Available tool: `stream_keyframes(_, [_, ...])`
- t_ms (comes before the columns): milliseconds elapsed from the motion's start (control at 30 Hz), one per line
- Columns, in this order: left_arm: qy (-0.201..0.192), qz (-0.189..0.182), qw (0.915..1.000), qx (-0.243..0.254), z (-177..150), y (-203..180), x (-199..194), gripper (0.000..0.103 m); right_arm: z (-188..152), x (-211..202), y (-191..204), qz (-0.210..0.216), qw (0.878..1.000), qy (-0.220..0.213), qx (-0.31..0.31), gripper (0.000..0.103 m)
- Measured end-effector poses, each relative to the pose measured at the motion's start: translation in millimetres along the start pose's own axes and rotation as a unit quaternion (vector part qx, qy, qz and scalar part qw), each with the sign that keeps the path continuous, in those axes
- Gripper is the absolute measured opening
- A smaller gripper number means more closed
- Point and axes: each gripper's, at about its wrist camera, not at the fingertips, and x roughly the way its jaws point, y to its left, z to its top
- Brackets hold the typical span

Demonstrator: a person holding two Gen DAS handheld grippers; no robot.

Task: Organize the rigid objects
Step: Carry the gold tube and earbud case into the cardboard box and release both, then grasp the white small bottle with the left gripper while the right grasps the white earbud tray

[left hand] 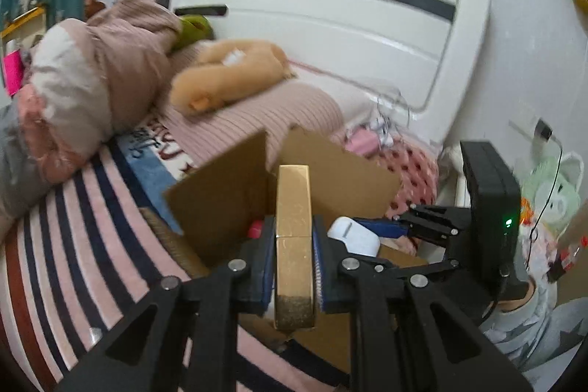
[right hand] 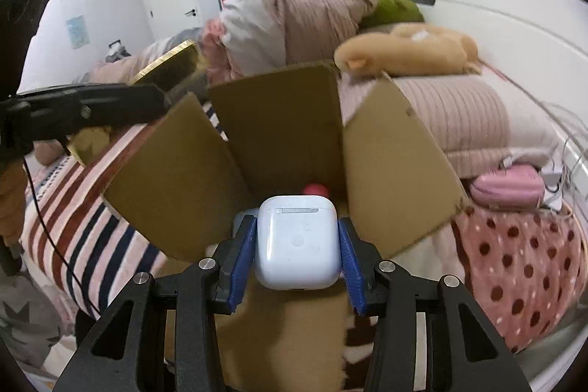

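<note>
My left gripper [left hand: 294, 263] is shut on a flat gold box [left hand: 294, 226], held edge-up over the near side of an open cardboard box [left hand: 220, 193] on the bed. My right gripper [right hand: 297, 245] is shut on a white earbuds case [right hand: 297, 241], held over the same cardboard box [right hand: 279, 135]. A red object [right hand: 315, 189] lies inside the box. In the left wrist view the right gripper [left hand: 389, 226] holds the white case [left hand: 352, 237] at the right. In the right wrist view the left gripper [right hand: 92, 105] with the gold box [right hand: 172, 65] shows at the left.
A striped blanket [left hand: 73, 226] covers the bed. A tan plush toy [left hand: 228, 72] and pink pillows [left hand: 279, 112] lie behind the box by the white headboard [left hand: 330, 24]. A pink pouch [right hand: 507, 186] and cables lie right, on a polka-dot cloth [right hand: 514, 263].
</note>
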Motion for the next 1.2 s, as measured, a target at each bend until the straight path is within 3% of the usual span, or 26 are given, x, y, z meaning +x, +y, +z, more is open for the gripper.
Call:
stream_keyframes(333, [0.065,0.011,0.9975,0.025,-0.9,-11.4,45.1,0.015,-6.4,2.0,-8.1,0.031,0.999,-0.014,-0.003,0.04])
stream_keyframes(633, [0.07,0.023,0.9971,0.019,-1.7,-2.3,51.6,0.015,-9.3,7.8,-3.0,0.045,0.999,-0.007,-0.011,0.042])
stream_keyframes(867, [0.056,0.025,0.9981,0.002,-2.4,6.2,36.0,0.019,-6.7,9.6,2.3,0.036,0.999,-0.003,-0.011,0.044])
stream_keyframes(1033, [0.02,0.03,0.9993,-0.014,-4.7,19.5,1.6,0.04,0.3,3.3,15.3,0.032,0.999,-0.006,-0.02,0.044])
stream_keyframes(1200, [-0.017,0.054,0.9978,-0.034,-16.6,47.4,-43.0,0.046,13.9,-7.2,43.2,0.026,0.998,-0.027,-0.043,0.046])
